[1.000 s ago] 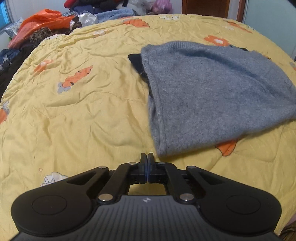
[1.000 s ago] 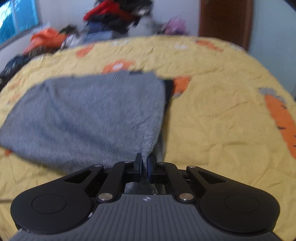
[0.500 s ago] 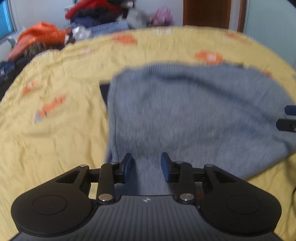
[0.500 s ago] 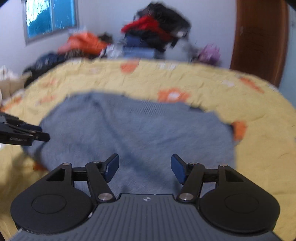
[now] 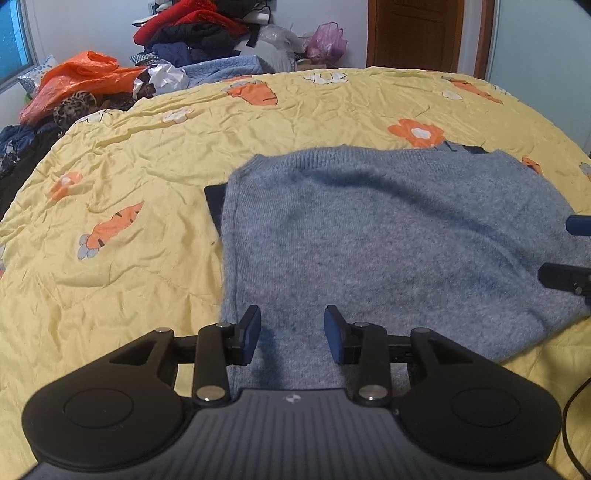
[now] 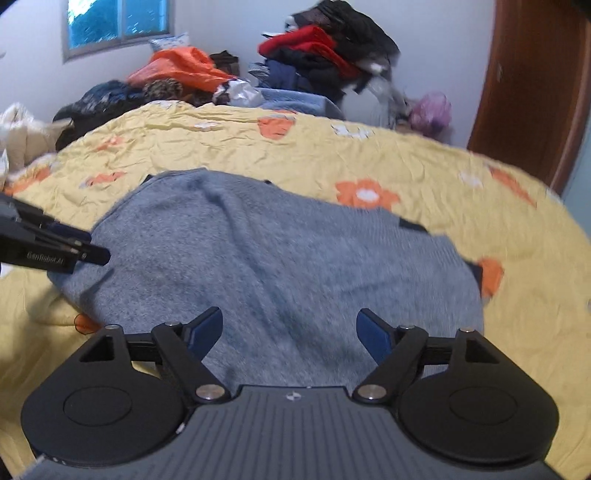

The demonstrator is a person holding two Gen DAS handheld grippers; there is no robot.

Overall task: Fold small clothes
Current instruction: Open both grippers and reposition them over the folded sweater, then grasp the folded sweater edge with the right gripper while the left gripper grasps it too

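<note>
A grey knitted garment point(image 5: 388, 240), folded into a broad flat shape, is spread on the yellow quilted bedcover printed with orange carrots and flowers point(image 5: 129, 177). It is laid across the near half of the bed, toward the near edge, with wide bare cover left beyond it up to the far edge. A strip of dark fabric point(image 5: 214, 203) is seen under the garment's left side in the left wrist view, and small dark corners are exposed along its far edge.

The left gripper point(image 5: 291, 332) is held over the near left corner of the garment. Its jaws are being opened, and only a moderate gap is shown between the blue pads point(image 5: 253, 326); grey knit is seen below the gap, but it is not pinched by the pads. The right gripper point(image 6: 291, 328) is held over the near right part of the garment. Its jaws are also being opened and are spread wide, with the cloth lying beneath them and nothing clamped. In each wrist view the tips of the other gripper are caught at the picture's side, above the garment's outer edge.

Beyond the far edge of the bed, a heap of red, black and blue clothes point(image 5: 192, 33) is piled against the wall, next to an orange plastic bag point(image 5: 81, 77)
</note>
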